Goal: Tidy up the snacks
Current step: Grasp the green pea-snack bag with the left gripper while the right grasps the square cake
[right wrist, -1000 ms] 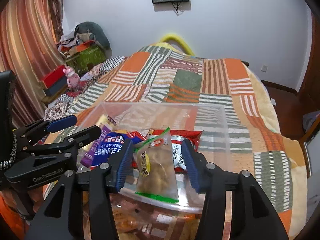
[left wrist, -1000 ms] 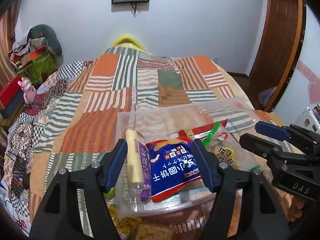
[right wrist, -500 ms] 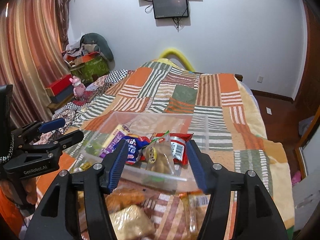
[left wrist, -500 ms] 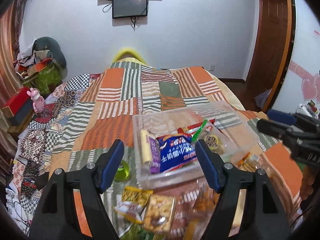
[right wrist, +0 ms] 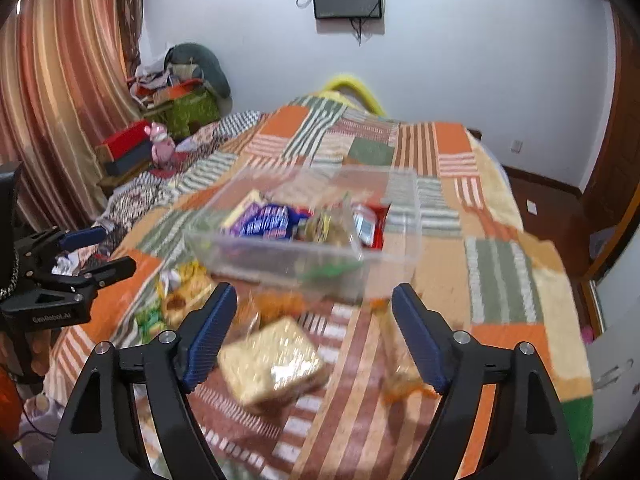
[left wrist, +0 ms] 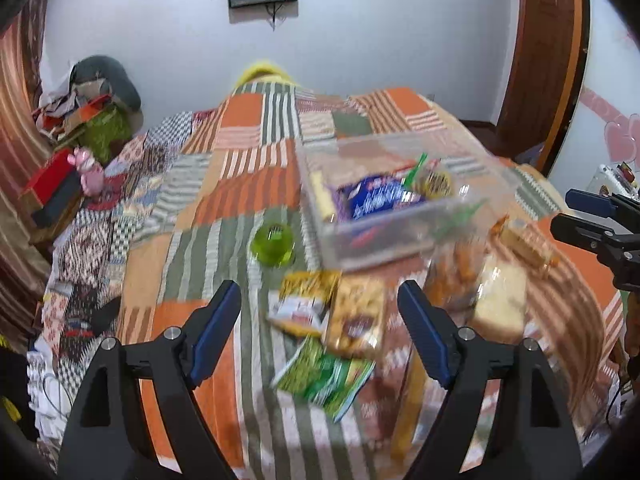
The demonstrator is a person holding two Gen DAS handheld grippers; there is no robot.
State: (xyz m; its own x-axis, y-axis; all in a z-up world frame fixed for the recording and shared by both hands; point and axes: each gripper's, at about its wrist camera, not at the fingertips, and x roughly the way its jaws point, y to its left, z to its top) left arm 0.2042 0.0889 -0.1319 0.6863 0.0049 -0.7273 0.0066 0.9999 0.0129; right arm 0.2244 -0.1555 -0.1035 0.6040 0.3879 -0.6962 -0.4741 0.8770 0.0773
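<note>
A clear plastic bin (left wrist: 420, 236) (right wrist: 304, 256) sits on the patchwork bedspread with a blue packet (left wrist: 378, 200) (right wrist: 266, 220), a yellow stick and other snacks inside. Loose snacks lie in front of it: a yellow packet (left wrist: 306, 304), a biscuit packet (left wrist: 356, 320), a green packet (left wrist: 324, 372) and a pale cracker pack (right wrist: 274, 364) (left wrist: 500, 300). My left gripper (left wrist: 320, 328) hovers above the loose packets, its jaws opening with nothing gripped. My right gripper (right wrist: 310, 332) hovers above the cracker pack, jaws opening, nothing pressed between them.
A green round jelly cup (left wrist: 273, 243) lies left of the bin. Boxes, a pink toy (right wrist: 160, 150) and clutter line the bed's left side by the curtain. A screen hangs on the far wall. A wooden door (left wrist: 540, 56) stands right.
Both grippers have pulled back from the bin toward the bed's near edge and opened wider. The packets they hovered over stay in the bin; loose snacks in front have come into view.
</note>
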